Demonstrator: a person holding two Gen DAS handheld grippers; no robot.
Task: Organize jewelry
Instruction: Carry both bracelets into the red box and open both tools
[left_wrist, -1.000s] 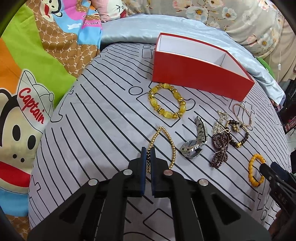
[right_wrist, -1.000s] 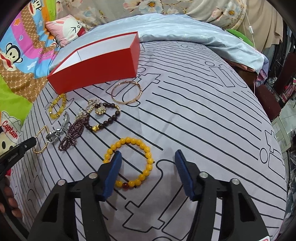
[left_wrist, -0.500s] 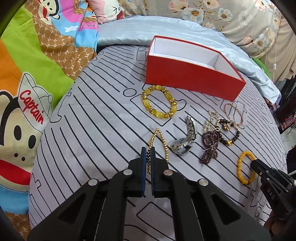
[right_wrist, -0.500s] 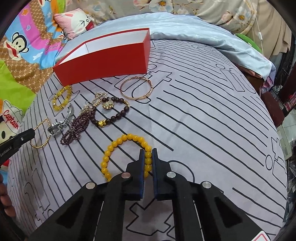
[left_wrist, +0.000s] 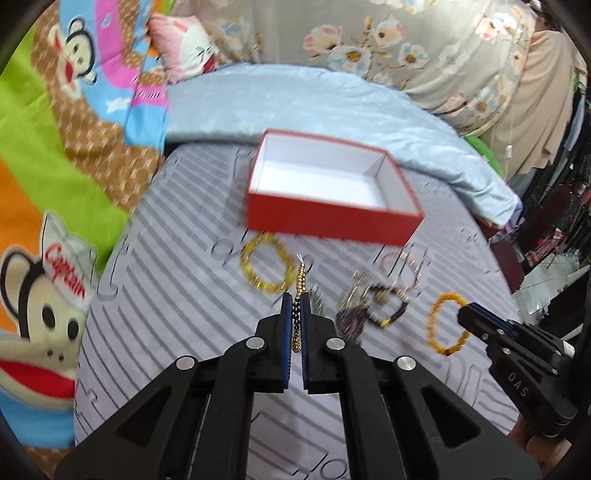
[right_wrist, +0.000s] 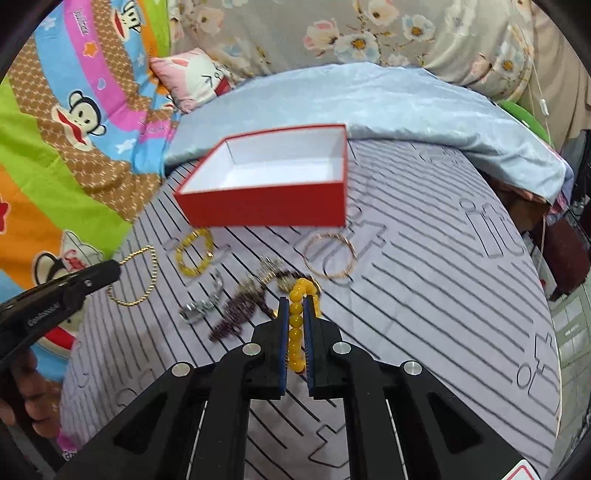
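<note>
My left gripper (left_wrist: 294, 300) is shut on a gold bead chain (left_wrist: 298, 284), lifted off the striped sheet; the chain hangs as a loop (right_wrist: 135, 275) from that gripper (right_wrist: 114, 271) in the right wrist view. My right gripper (right_wrist: 296, 304) is shut on an orange bead bracelet (right_wrist: 295, 325), also raised; the bracelet (left_wrist: 445, 323) dangles from its tip (left_wrist: 466, 314) in the left wrist view. An open red box (left_wrist: 332, 188) (right_wrist: 269, 177) with a white, empty inside sits behind the jewelry.
On the sheet lie a yellow bead bracelet (left_wrist: 264, 267) (right_wrist: 195, 253), a silver watch (right_wrist: 203, 301), a dark purple bead strand (right_wrist: 240, 308), a dark bead bracelet (left_wrist: 388, 304) and a thin rose-gold bangle (right_wrist: 330, 254). Cartoon blanket at left, blue quilt behind the box.
The right gripper closed on the orange bracelet and lifted it. The left gripper rose with the gold chain. Both views now look down into the box.
</note>
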